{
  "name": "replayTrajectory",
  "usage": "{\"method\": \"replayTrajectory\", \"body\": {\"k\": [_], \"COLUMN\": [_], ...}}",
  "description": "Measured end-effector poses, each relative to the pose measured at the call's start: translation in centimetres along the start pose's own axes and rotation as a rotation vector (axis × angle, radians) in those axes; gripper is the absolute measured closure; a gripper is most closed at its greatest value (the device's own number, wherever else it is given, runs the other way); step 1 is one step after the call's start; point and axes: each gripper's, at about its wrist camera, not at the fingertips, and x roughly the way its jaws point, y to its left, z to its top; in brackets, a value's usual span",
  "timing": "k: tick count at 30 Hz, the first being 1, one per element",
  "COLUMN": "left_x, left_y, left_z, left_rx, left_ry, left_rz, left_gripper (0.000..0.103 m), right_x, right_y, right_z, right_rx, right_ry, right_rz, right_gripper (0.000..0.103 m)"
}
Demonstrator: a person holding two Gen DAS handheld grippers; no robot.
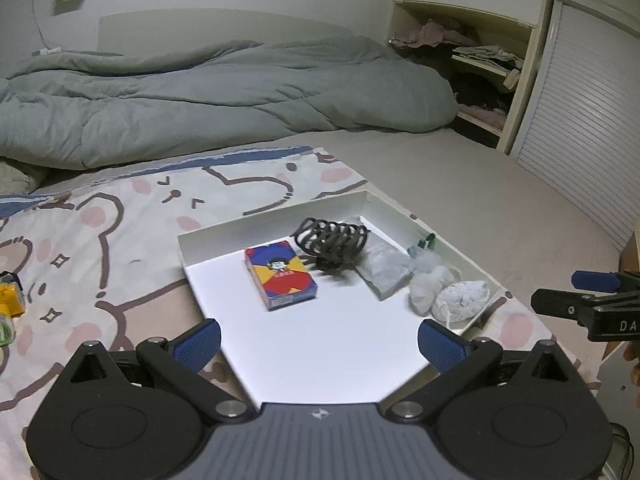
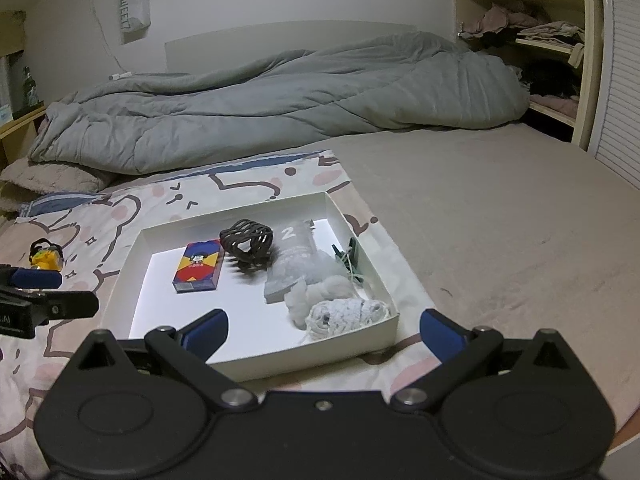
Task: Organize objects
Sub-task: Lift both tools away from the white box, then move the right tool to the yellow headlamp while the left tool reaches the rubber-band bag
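A shallow white box [image 1: 224, 232] [image 2: 360, 236] lies on a cartoon-print cloth on the bed. In it are a colourful card box [image 1: 282, 276] [image 2: 199, 266], a black hair claw [image 1: 332, 240] [image 2: 248, 240], a grey packet [image 1: 386, 272] [image 2: 292, 264], white cotton wads [image 1: 430, 286] [image 2: 316, 294], a white yarn ball [image 1: 464, 300] [image 2: 344, 314] and a green clip [image 1: 424, 242] [image 2: 350, 254]. My left gripper [image 1: 320, 346] is open and empty over the box's near edge. My right gripper [image 2: 324, 334] is open and empty at the box's near right corner.
A yellow toy [image 1: 10, 298] [image 2: 46, 258] lies on the cloth left of the box. A grey duvet [image 1: 200, 92] [image 2: 280, 96] is heaped at the back. Shelves with clothes [image 1: 472, 60] [image 2: 532, 40] stand back right. Bare mattress [image 2: 500, 220] lies right of the box.
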Motion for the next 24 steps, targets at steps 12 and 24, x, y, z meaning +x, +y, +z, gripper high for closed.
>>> {"method": "replayTrajectory", "body": {"k": [12,24], "left_x": [-2.1,-4.9], "left_y": [5.0,12.4], "left_z": [1.0,1.5], "left_rx": [-0.051,-0.147], "left_ry": [-0.028,-0.070], "left_rz": [0.088,0.261], "left_gripper": [0.000,0.000], "right_x": [1.4,4.0], "right_y": [3.4,11.2], "right_z": [1.6,5.0], "right_rx": [-0.034,-0.103], "right_ry": [0.001,-0.019], "right_rz": [0.040,0.172], "right_gripper": [0.000,0.000]}}
